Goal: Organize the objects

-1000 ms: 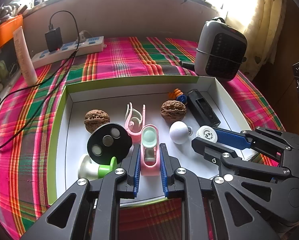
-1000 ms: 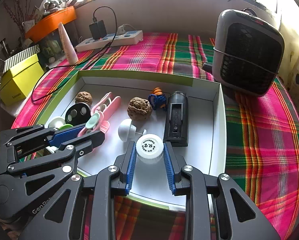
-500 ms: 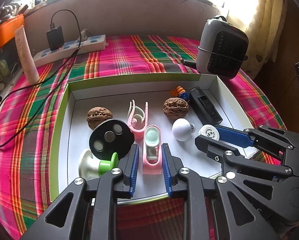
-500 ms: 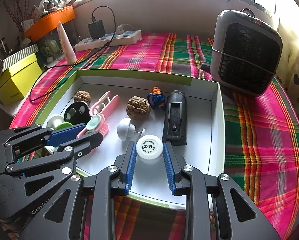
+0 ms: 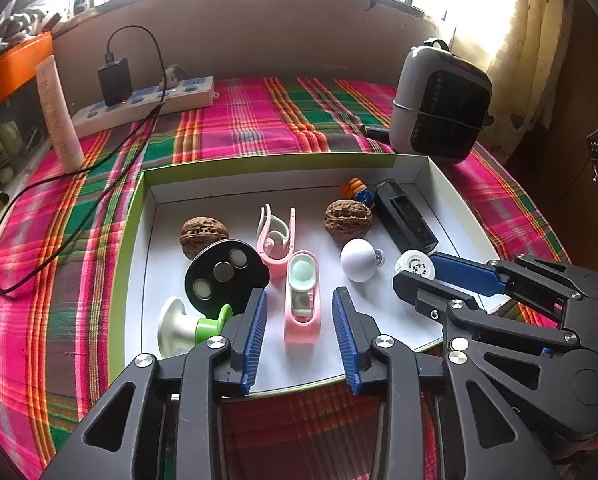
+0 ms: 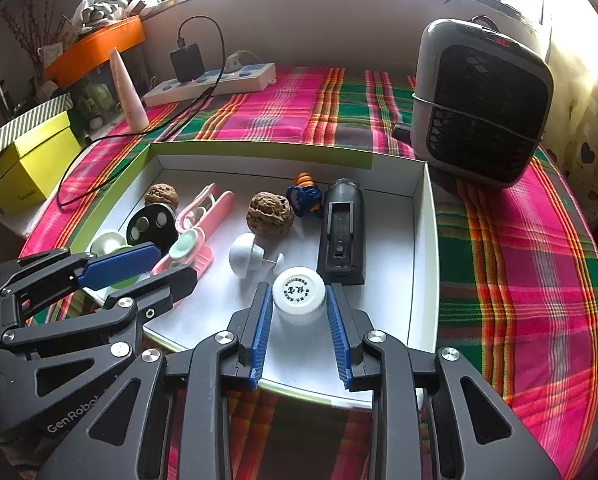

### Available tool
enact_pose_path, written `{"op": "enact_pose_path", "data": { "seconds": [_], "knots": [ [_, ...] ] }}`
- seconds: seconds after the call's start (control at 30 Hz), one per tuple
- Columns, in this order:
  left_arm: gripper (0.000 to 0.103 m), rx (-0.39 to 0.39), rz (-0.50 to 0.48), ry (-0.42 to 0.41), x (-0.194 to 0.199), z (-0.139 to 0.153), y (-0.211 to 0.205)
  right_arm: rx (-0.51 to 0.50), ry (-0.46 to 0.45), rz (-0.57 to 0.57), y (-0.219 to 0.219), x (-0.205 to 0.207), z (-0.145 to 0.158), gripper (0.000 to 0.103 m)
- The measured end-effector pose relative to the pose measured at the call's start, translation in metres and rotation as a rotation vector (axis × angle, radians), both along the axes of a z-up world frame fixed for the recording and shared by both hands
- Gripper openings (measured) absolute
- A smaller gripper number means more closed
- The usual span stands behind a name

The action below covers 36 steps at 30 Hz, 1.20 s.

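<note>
A white box tray (image 5: 133,248) with a green rim holds the small items. My left gripper (image 5: 299,334) hangs over its near edge with its jaws opening. A pink clip with a mint pad (image 5: 302,300) lies flat between the fingers, clear of both blue pads. My right gripper (image 6: 299,332) straddles a small white jar (image 6: 299,294) that stands on the tray floor. Its jaws are opening and the pads sit just off the jar's sides. The left wrist view shows that jar (image 5: 414,266) at the right gripper's fingertips.
Also in the tray are two walnuts (image 5: 203,236) (image 5: 348,218), a black magnet disc (image 5: 225,280), a white-green knob (image 5: 183,326), a second pink clip (image 5: 277,240), a white ball knob (image 5: 358,260) and a black device (image 5: 405,218). A heater (image 5: 439,104), a power strip (image 5: 147,106) and a tube (image 5: 57,116) stand on the plaid cloth.
The left jaws have spread apart and let go of the pink clip, which stays lying in the tray. The right jaws have eased slightly off the white jar. Neither hand has shifted.
</note>
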<state>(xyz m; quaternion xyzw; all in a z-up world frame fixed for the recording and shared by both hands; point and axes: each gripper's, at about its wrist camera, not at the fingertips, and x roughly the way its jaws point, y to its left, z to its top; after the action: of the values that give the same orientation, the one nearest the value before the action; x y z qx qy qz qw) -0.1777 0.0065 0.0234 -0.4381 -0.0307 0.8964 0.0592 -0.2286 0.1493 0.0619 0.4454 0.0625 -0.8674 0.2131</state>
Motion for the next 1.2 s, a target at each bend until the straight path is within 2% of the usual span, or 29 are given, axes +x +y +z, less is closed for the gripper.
{"op": "enact_pose_path", "data": {
  "seconds": [0.1,0.17,0.23,0.33,0.6,1.0,1.2],
  "knots": [
    [0.034,-0.016,0.011,0.011,0.004,0.003,0.0,-0.005,0.002,-0.009,0.002,0.002,0.001,0.036],
    [0.035,-0.039,0.015,0.027,0.007,0.006,0.002,-0.015,0.004,-0.011,0.003,0.004,0.003,0.036],
    [0.036,-0.019,0.011,0.034,0.01,0.01,0.001,-0.019,0.007,-0.014,0.004,0.006,0.004,0.036],
    [0.037,-0.042,0.017,0.054,0.016,0.014,0.003,-0.026,0.018,-0.022,0.006,0.011,0.007,0.036],
    [0.038,-0.015,0.029,0.076,0.032,0.022,0.002,-0.031,0.059,-0.031,0.008,0.028,0.014,0.036],
    [0.038,-0.021,0.048,0.128,0.069,0.032,0.003,-0.053,0.107,-0.046,0.015,0.062,0.025,0.036],
    [0.038,-0.011,0.051,0.117,0.085,0.029,0.003,-0.043,0.116,-0.047,0.019,0.077,0.025,0.036]
  ]
}}
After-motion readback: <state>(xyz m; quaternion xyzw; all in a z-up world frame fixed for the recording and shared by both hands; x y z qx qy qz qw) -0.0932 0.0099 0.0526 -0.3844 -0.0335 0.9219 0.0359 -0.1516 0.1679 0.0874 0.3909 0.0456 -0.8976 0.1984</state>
